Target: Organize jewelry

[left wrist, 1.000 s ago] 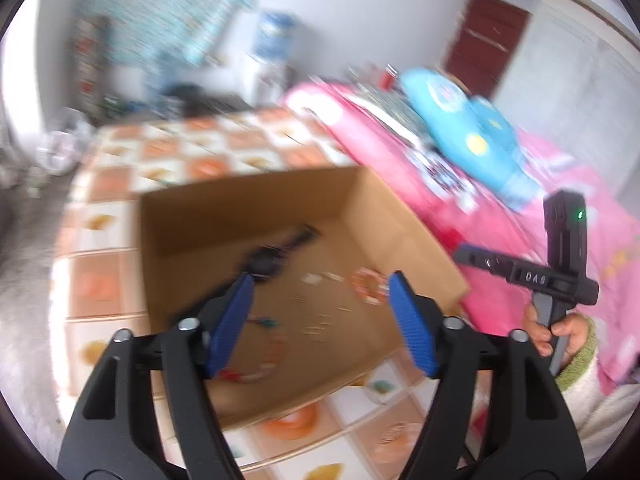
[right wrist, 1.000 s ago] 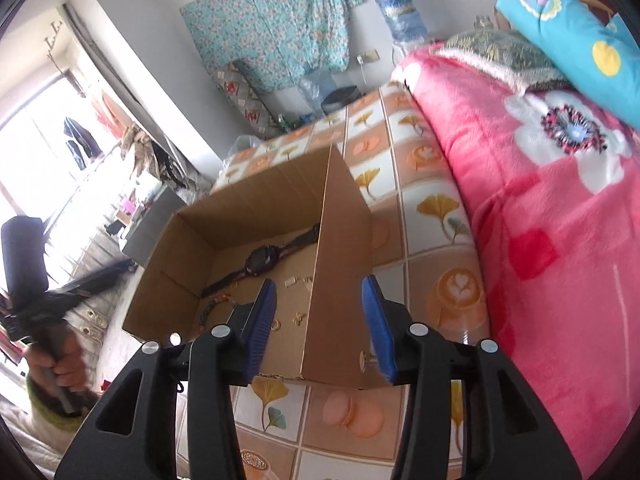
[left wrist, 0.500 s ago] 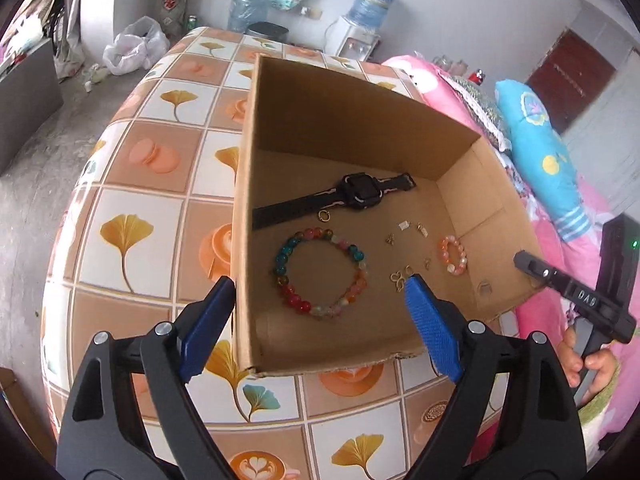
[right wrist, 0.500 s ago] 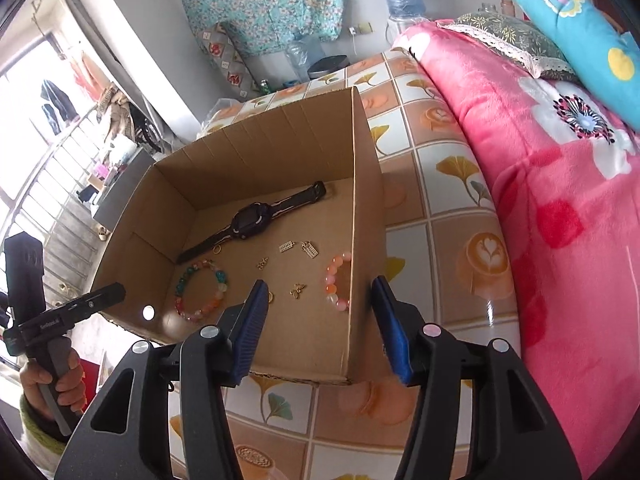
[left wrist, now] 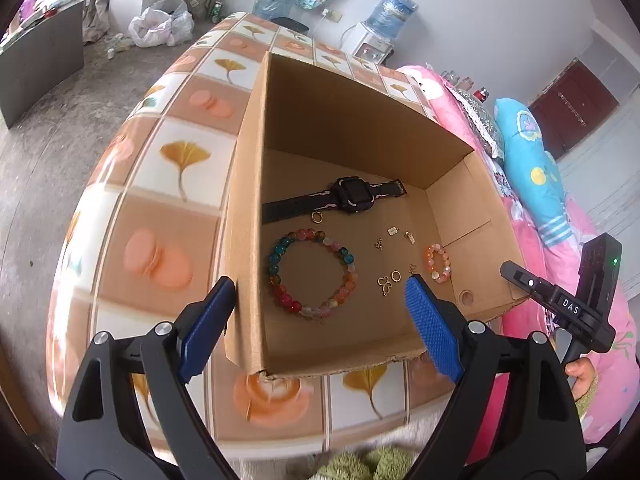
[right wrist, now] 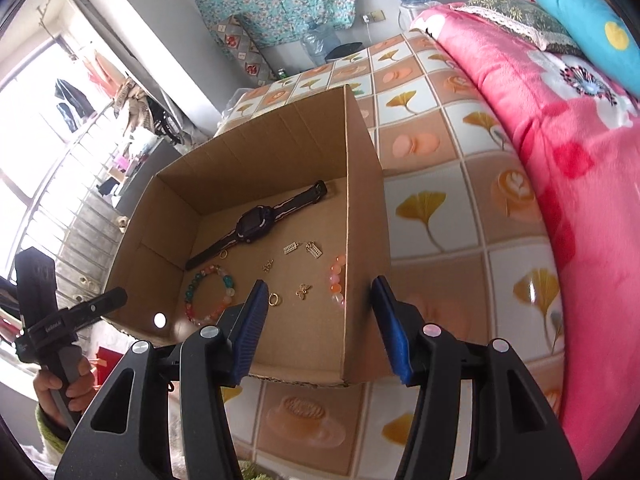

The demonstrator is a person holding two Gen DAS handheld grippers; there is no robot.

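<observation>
Jewelry lies loose on the floor of the open brown cardboard box (left wrist: 460, 204) in front of you.
Your left gripper (left wrist: 320, 312) has its blue fingers (left wrist: 430, 328) wide apart, having just been opening, with nothing between them but the box's near left corner. Your right gripper (right wrist: 320, 320) also holds nothing, its fingers apart either side of the box's right wall after just widening. Inside lie a black wristwatch (left wrist: 352, 196), a large multicoloured bead bracelet (left wrist: 312, 276), a small orange bead bracelet (left wrist: 438, 262) and several small gold charms (left wrist: 386, 284).
</observation>
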